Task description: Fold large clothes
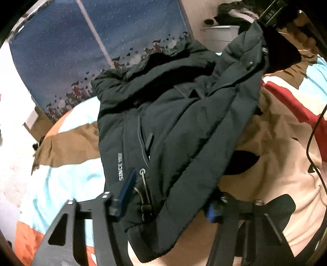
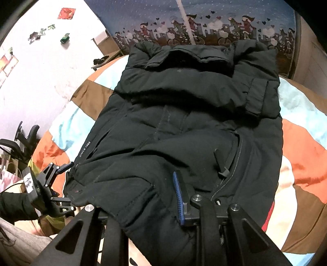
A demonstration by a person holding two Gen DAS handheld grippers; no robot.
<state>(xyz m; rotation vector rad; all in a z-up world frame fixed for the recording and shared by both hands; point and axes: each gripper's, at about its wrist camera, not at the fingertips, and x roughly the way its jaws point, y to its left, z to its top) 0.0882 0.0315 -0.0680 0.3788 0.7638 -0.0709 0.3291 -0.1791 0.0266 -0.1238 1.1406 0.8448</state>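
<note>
A large dark padded jacket [image 1: 184, 114] lies spread on a patchwork quilt [image 1: 67, 184], its collar toward the far curtain. Its hem, printed "SINCE", passes between the blue pads [image 1: 126, 190] of my left gripper [image 1: 172, 190], which is shut on the fabric. In the right wrist view the jacket [image 2: 184, 106] fills the middle. My right gripper [image 2: 143, 190] is shut on the near hem, one blue pad [image 2: 178, 198] showing and the other finger hidden under cloth. At the top right of the left wrist view the right gripper [image 1: 269, 14] holds a raised edge. The left gripper [image 2: 61, 182] sits at the hem's left corner.
The quilt [image 2: 302, 143] covers a bed with a blue curtain [image 2: 224, 30] behind it. A black cable [image 1: 314, 133] hangs at the right. A white bin [image 1: 220, 34] and piled clothes stand far right. An office chair [image 2: 26, 135] is at the left, near a person's dark sleeve [image 2: 14, 204].
</note>
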